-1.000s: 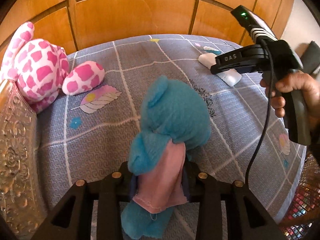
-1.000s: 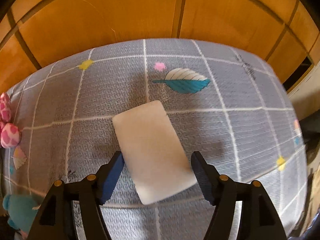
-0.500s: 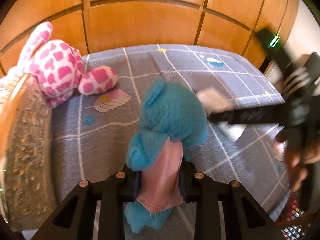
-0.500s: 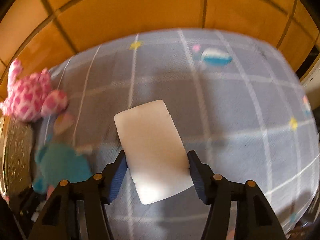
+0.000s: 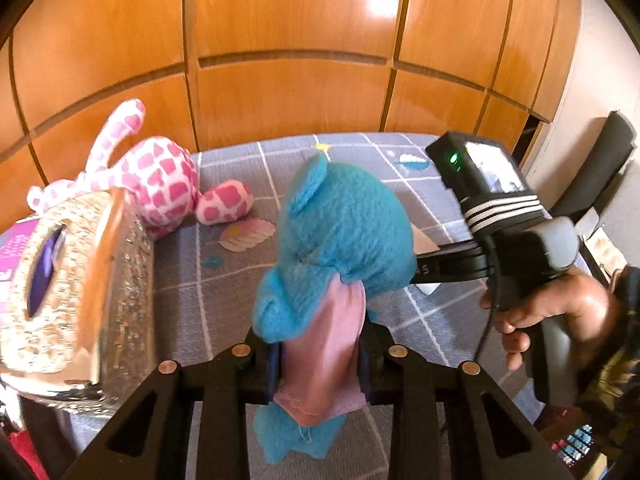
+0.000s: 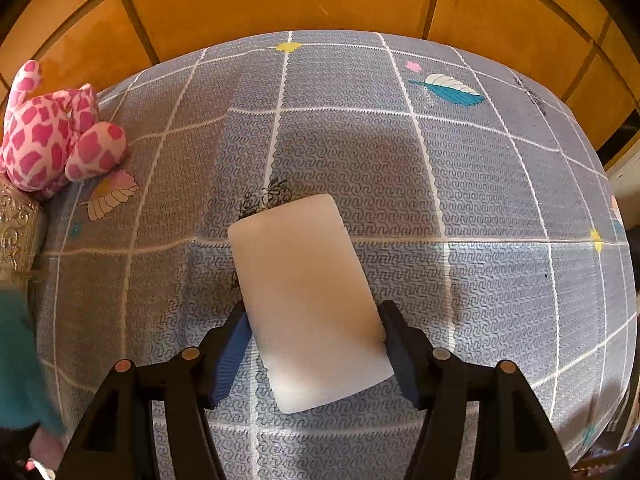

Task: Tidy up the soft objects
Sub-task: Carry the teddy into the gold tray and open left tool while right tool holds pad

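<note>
A: I've lifted the blue bear (image 5: 340, 240) off the bed (image 6: 500, 200); left tool (image 5: 318, 364) pinches its pink dress, right tool (image 6: 316, 348) clamps the white sponge (image 6: 304, 296).

B: Advice?

A: I'd keep both squeezes steady, carrying them toward the glittery box (image 5: 80, 288).

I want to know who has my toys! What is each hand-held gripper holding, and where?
The left hand-held gripper pinches the blue teddy at its pink-clothed body. The right hand-held gripper grips the white sponge by its long sides.

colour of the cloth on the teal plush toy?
Pale pink cloth, wrapped over the teal plush toy. Clearest in the left wrist view.
</note>
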Action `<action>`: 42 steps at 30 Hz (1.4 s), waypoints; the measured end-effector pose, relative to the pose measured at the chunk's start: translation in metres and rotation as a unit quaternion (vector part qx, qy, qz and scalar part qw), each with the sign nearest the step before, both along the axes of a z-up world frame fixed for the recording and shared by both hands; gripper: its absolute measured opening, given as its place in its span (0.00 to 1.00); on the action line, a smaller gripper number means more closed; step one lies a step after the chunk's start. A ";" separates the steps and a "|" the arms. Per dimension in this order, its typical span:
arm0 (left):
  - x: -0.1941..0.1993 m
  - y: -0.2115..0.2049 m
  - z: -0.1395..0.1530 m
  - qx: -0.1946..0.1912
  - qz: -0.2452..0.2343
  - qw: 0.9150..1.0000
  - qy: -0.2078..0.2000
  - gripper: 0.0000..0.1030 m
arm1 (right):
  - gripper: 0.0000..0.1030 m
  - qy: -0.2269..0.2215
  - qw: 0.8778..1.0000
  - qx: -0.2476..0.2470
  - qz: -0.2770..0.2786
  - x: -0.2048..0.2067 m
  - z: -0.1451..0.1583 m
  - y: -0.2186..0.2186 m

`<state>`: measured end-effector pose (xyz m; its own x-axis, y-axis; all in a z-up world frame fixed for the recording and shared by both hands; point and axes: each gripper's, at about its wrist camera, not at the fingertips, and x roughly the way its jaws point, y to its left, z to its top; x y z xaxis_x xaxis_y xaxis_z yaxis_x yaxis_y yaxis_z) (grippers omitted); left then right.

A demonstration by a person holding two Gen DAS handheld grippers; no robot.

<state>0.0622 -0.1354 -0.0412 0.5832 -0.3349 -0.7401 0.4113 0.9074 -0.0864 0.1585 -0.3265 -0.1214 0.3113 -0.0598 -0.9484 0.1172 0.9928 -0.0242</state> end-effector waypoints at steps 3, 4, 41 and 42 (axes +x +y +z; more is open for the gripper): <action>-0.005 0.002 0.009 -0.002 0.003 1.000 -0.010 0.29 | 0.64 0.001 1.000 -0.001 0.001 0.003 -0.001 -0.001; -0.006 0.004 0.011 -0.005 0.004 1.000 -0.011 0.29 | 0.64 0.000 1.000 -0.002 0.001 0.003 -0.002 0.001; -0.011 0.173 0.065 -0.050 0.199 0.977 -0.064 0.29 | 0.62 -0.024 0.998 -0.044 0.031 -0.005 -0.006 0.024; -0.011 0.181 0.063 -0.051 0.208 0.975 -0.062 0.29 | 0.62 -0.025 0.998 -0.045 0.032 -0.005 -0.006 0.025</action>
